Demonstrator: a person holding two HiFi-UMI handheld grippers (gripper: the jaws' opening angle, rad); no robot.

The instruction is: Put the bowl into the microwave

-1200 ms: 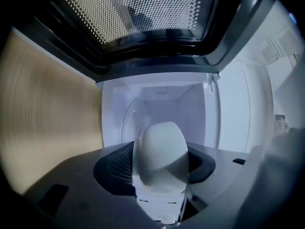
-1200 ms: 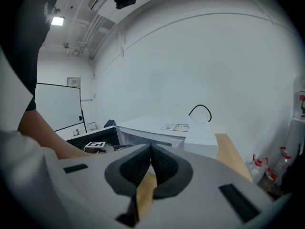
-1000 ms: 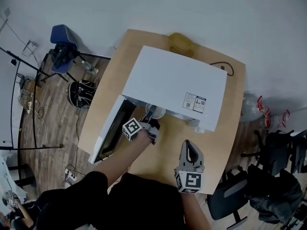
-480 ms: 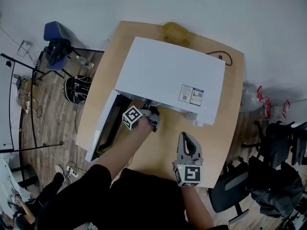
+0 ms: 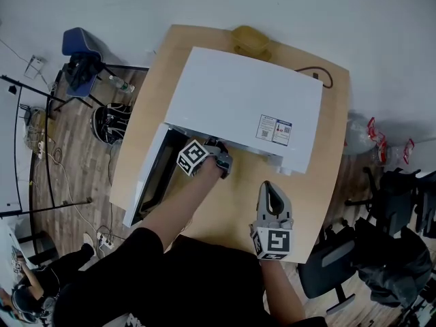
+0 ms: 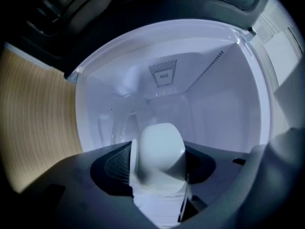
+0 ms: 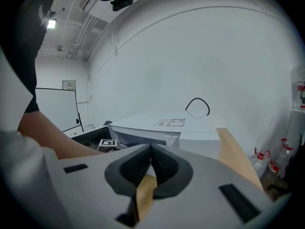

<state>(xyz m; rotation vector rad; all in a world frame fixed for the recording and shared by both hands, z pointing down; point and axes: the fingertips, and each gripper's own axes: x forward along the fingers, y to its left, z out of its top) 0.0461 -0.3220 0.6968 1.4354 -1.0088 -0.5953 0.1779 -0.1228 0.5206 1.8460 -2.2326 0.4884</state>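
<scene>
Head view, looking steeply down: a white microwave (image 5: 245, 104) sits on a light wood table (image 5: 327, 176). Its door (image 5: 153, 182) hangs open to the left side of the pic. A printed label (image 5: 274, 129) is stuck on the microwave's top. At the table's far edge there is a yellowish container (image 5: 249, 41), and a black cable (image 5: 325, 95) loops behind the microwave's back right corner.

My left gripper (image 5: 218, 152) reaches from the front into the microwave's open mouth, w/ its marker cube just outside the opening. In the left gripper view its jaws are pinching a white bowl (image 6: 159, 151). The bowl is tipped on its side between the pads, w/ its rim edge-on toward the left pad and its rounded body bulging right. The bowl is inside the white cavity, in front of the back wall, where a small vent grille (image 6: 163, 72) shows. I can't tell if the bowl touches the cavity floor.

My right gripper (image 5: 272, 191) is over the table's front, near the microwave's front right corner but apart from it, pointing toward the microwave. In the right gripper view its dark ribbed pads (image 7: 162, 163) are pressed together w/ nothing between them, and bare wood shows below.

Off the table at left there is a wood floor w/ a blue chair (image 5: 76, 46).
</scene>
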